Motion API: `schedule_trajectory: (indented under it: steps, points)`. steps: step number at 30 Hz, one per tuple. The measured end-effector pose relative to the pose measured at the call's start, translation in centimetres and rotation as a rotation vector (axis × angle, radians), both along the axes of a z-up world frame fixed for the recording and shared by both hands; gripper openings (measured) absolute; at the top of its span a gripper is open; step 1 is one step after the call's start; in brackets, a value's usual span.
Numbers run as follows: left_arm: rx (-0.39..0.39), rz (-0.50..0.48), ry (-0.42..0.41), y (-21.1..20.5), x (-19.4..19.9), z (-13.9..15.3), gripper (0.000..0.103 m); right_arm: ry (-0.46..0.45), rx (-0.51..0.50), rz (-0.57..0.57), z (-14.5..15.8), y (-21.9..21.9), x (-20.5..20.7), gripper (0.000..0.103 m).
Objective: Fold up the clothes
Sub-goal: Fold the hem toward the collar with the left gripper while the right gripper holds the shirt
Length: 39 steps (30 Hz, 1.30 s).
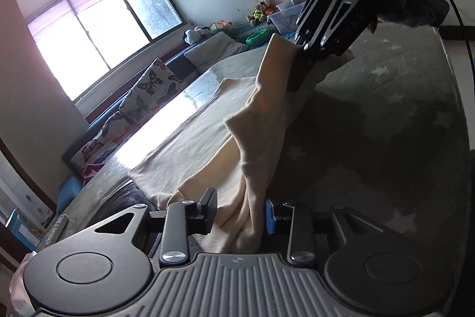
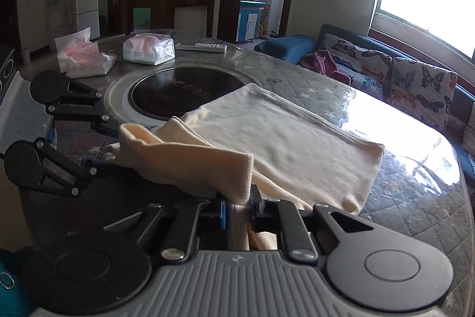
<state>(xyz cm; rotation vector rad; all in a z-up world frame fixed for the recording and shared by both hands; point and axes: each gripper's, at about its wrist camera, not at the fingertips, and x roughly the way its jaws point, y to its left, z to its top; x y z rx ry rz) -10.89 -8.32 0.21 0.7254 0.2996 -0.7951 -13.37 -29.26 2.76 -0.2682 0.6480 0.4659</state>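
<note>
Cream garment (image 2: 285,144) partly flat on desk (image 2: 415,192) ahead of fingers (one fold raised). Left gripper (image 1: 240,214) clamped on hanging fabric; right gripper (image 2: 237,211) pinching lifted edge.

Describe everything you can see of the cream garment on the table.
The garment is pale cream, soft knit-looking cloth. Most of it lies flat and smooth on the quilted table cover, with one corner over the dark round inset. Its near edge is lifted and bunched into a folded strip. The left hand-held gripper and the right hand-held gripper each pinch one end of that raised strip, which hangs slack between them.
</note>
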Motion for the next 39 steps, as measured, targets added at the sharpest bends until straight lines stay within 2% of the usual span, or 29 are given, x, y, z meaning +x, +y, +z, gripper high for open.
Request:
schedule_trajectory:
  steps: [3, 6, 8, 15, 19, 26, 29, 32, 39]
  points:
    - [0.009, -0.003, 0.023, 0.3, 0.3, -0.2, 0.023, -0.001, 0.010, -0.010, -0.3, 0.0, -0.3, 0.012]
    - [0.010, -0.004, 0.037, 0.6, 0.2, -0.1, 0.015, -0.006, 0.024, -0.017, -0.5, -0.2, -0.7, 0.011]
    - [-0.007, -0.002, 0.057, 0.9, 0.3, 0.5, 0.013, -0.009, 0.034, -0.021, -0.6, -0.3, -1.1, 0.011]
    - [-0.086, -0.014, 0.110, 2.1, -0.7, 2.8, 0.011, -0.037, 0.070, -0.015, 0.5, -1.0, -3.1, 0.011]
    - [-0.126, -0.034, 0.142, 3.3, -2.9, 4.8, 0.011, -0.064, 0.070, 0.020, 2.0, -1.1, -5.9, 0.010]
    - [-0.155, -0.069, 0.197, 5.0, -7.2, 6.7, 0.011, -0.030, 0.090, 0.057, 3.5, -0.9, -11.5, 0.010]
    - [-0.148, -0.071, 0.192, 4.7, -6.9, 6.7, 0.011, -0.016, 0.094, 0.056, 3.7, -0.7, -12.7, 0.010]
    - [-0.164, -0.059, 0.173, 4.3, -5.2, 7.2, 0.011, -0.021, 0.095, 0.043, 4.0, -0.9, -11.9, 0.010]
    - [-0.189, -0.032, 0.154, 2.4, 0.9, 8.5, 0.010, -0.025, 0.090, 0.016, 6.0, -2.4, -6.1, 0.009]
